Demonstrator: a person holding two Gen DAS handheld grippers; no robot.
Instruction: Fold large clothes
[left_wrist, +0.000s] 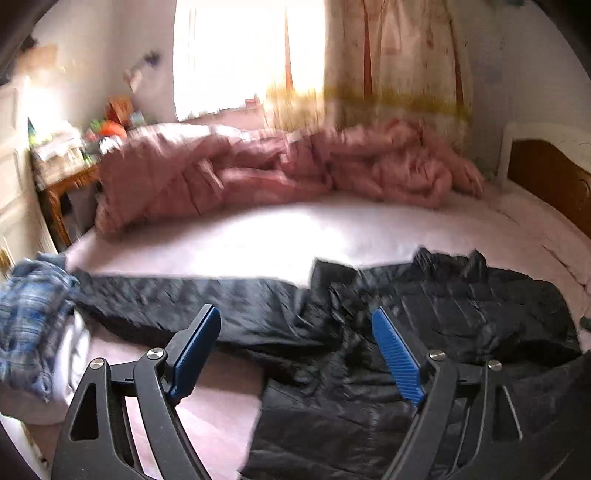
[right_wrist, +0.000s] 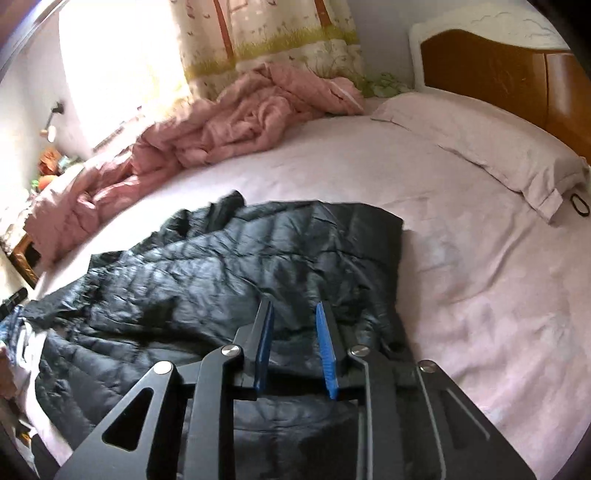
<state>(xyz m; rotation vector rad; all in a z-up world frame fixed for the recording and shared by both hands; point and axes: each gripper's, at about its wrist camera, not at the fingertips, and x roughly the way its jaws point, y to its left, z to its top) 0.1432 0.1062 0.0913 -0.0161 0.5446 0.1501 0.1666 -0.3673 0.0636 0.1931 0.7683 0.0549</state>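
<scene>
Lying spread across the lower half of both views, a black quilted jacket (left_wrist: 424, 314) rests on a pale pink bed sheet (right_wrist: 461, 258), one long sleeve stretching toward the left edge of the left wrist view. No brand, label or writing can be read on it or anywhere else. The left gripper (left_wrist: 297, 321) sits at the bottom centre of its view, its blue-padded jaws standing wide apart above the jacket with nothing between them. The right gripper (right_wrist: 293, 314) sits at the bottom centre of its view, jaws set narrowly apart with a clear gap; jacket fabric shows through that gap, but whether the pads touch it cannot be told. A blue plaid garment (left_wrist: 33, 314) lies bunched at the left edge of the left view, blurred. A crumpled pink duvet (right_wrist: 221, 122) runs across the far side of the bed, below a patterned curtain (right_wrist: 273, 40) and a glaring window. A pillow (right_wrist: 480, 147) and a wooden headboard (right_wrist: 517, 70) fill the upper right. The left view is smeared by motion, so the cluttered bedside table (left_wrist: 70, 166) at upper left is hard to make out.
</scene>
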